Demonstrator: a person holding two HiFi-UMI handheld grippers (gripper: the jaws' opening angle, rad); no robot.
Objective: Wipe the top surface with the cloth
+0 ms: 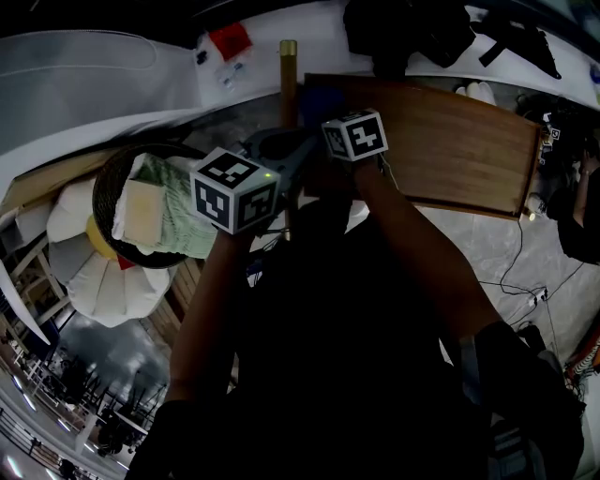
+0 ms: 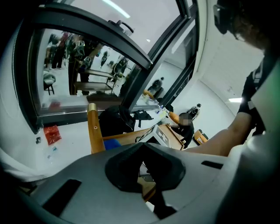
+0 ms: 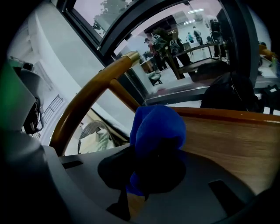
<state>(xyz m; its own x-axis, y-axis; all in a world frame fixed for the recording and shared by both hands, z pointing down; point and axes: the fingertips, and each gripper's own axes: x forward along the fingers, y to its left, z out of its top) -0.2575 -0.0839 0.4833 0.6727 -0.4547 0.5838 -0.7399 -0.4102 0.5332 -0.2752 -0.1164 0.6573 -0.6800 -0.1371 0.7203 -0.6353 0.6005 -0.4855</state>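
Note:
The wooden table top [image 1: 450, 141] lies ahead, its near left corner under my grippers. My right gripper [image 1: 328, 112] is shut on a bunched blue cloth [image 3: 155, 131], which rests at the left edge of the wood surface [image 3: 232, 140]. In the head view the cloth [image 1: 319, 97] shows as a dark blue patch just past the right marker cube. My left gripper [image 1: 281, 155] hangs just left of the right one, off the table edge. In the left gripper view its jaws [image 2: 146, 175] stand closed with nothing between them, and the blue cloth [image 2: 111, 143] shows beyond.
A wooden post [image 1: 288, 80] rises at the table's left corner, and a curved wooden rail [image 3: 83, 105] runs beside it. A dark round basket [image 1: 117, 173] with folded cloths sits to the left, over a flower-shaped cushion [image 1: 103, 281]. A black bag [image 1: 403, 28] lies past the table.

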